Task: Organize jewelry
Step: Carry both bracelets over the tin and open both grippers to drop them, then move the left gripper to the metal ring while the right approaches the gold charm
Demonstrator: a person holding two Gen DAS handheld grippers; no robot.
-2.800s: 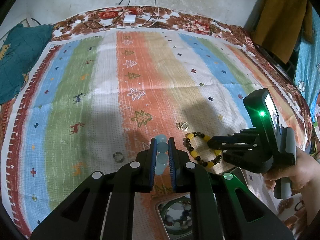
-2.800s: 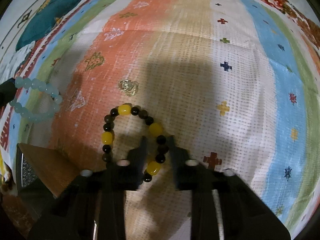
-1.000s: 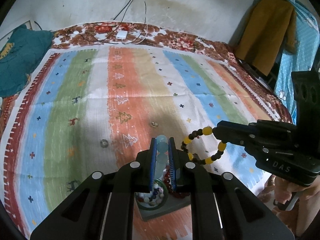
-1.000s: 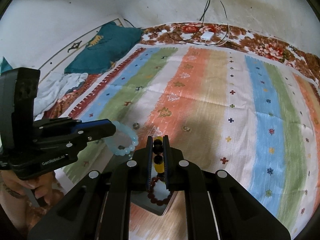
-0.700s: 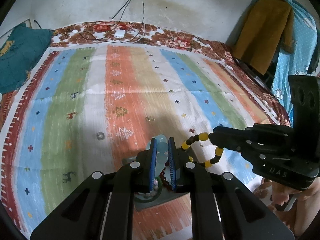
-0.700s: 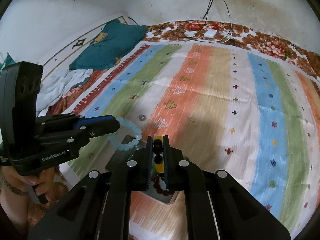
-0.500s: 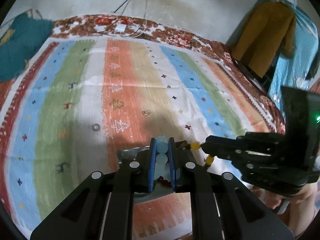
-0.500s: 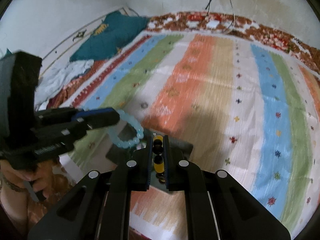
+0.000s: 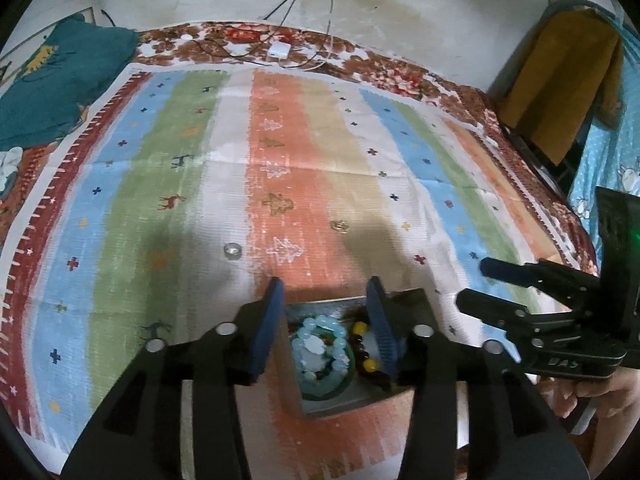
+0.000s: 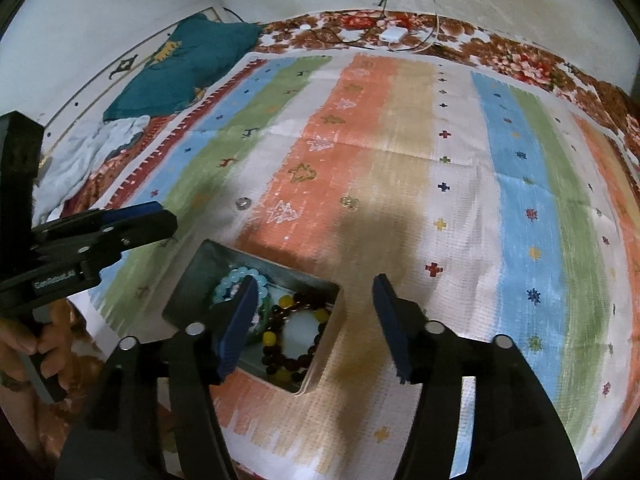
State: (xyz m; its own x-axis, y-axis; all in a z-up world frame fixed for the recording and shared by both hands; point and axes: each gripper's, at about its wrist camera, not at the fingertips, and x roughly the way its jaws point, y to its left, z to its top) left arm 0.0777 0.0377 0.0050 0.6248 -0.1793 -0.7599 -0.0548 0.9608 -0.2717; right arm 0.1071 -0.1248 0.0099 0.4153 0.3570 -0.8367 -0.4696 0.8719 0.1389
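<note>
Both bracelets, pale blue [image 10: 240,276] and yellow-black [image 10: 288,336], now dropped into tin [image 10: 188,276]; left tool [image 9: 326,320] and right tool [image 10: 316,320] just opened, empty. Remaining on bed: ring [image 9: 233,250], gold trinket [image 9: 339,225].

Both wrist views close above, angled down, sharing the metal box [image 9: 332,410] and striped cloth [image 10: 520,208].

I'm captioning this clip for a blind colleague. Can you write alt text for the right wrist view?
The open right gripper hangs over a metal tin holding a pale blue bracelet and a black-and-yellow one. The tin sits on a striped cloth, where a ring lies.
</note>
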